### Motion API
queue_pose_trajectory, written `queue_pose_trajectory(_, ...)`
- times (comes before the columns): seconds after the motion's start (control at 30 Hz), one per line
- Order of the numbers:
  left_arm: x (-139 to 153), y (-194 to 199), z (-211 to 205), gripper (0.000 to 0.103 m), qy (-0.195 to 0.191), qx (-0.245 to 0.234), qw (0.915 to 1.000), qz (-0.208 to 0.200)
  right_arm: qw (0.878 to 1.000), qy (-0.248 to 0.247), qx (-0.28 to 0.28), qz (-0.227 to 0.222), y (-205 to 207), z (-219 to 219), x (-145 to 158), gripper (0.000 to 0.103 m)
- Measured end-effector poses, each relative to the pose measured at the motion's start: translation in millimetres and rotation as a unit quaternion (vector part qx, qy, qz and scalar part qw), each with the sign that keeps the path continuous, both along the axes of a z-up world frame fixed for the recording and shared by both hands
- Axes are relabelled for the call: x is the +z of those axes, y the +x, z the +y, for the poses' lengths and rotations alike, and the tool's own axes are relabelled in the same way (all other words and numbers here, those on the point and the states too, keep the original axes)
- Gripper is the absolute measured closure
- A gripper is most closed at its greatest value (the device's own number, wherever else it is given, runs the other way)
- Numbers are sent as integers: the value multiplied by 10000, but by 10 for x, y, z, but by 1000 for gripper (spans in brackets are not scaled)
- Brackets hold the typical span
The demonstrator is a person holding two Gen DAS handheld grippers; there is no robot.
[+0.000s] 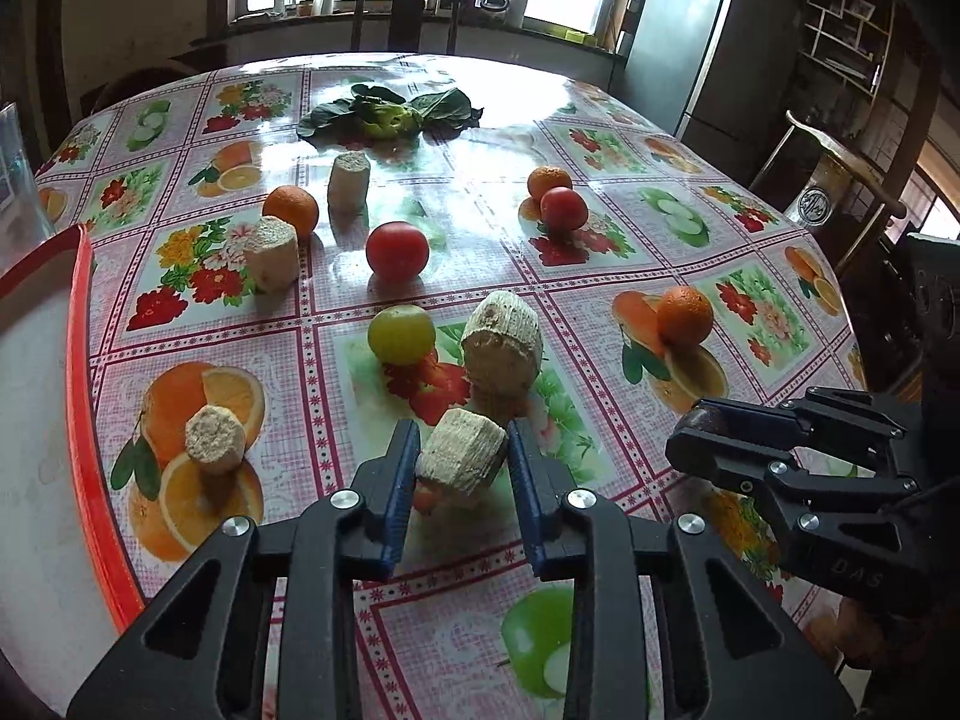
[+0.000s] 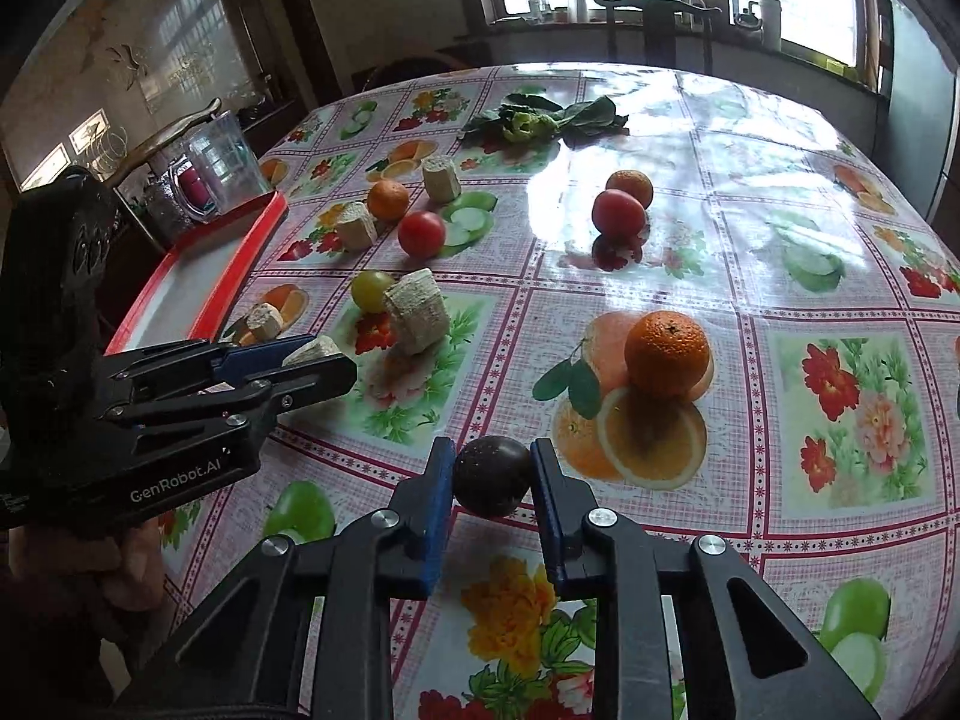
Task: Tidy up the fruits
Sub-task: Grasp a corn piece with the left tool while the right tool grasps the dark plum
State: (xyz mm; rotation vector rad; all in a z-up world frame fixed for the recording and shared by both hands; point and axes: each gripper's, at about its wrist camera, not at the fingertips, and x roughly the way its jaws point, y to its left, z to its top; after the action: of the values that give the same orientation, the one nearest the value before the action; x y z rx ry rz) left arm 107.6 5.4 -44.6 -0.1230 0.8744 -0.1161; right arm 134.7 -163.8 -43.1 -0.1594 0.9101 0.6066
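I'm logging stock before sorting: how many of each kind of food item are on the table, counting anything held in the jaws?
Beige ridged cylindrical chunks: 5
Round orange citrus fruits: 3
Round red tomatoes: 2
Round yellow-green fruit: 1
Round dark purple-brown fruit: 1
Bunch of dark green leafy vegetable: 1
Total: 13

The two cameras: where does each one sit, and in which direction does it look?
Left wrist view: sits on the left gripper, looking down along its blue fingers across the table toward the windows; the jaws clamp a pale chunk; the right gripper shows at right.
Right wrist view: sits on the right gripper, facing the same way; the jaws clamp a dark fruit; the left gripper and a hand show at left.
Shared: orange, tray, greens.
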Motion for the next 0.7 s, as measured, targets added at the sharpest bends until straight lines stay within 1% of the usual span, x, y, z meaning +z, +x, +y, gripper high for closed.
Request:
queue_pose_trajectory(0.17,150,-222,148,76,-181,58,9997,-150,9998,9,137,-119,-111,145,96,78)
queue_pose_trajectory(0.3,257,-412,303,76,-324,138,9990,-284,9995,67,295,-130,-212,283,142,77)
queue_pose_trajectory(0.57,384,-698,542,76,-401,351,9973,-505,9979,108,615,-150,-381,608,236,77)
queue_pose_trajectory(0.7,400,-836,742,76,-457,551,9960,-541,9963,162,831,-131,-485,793,288,77)
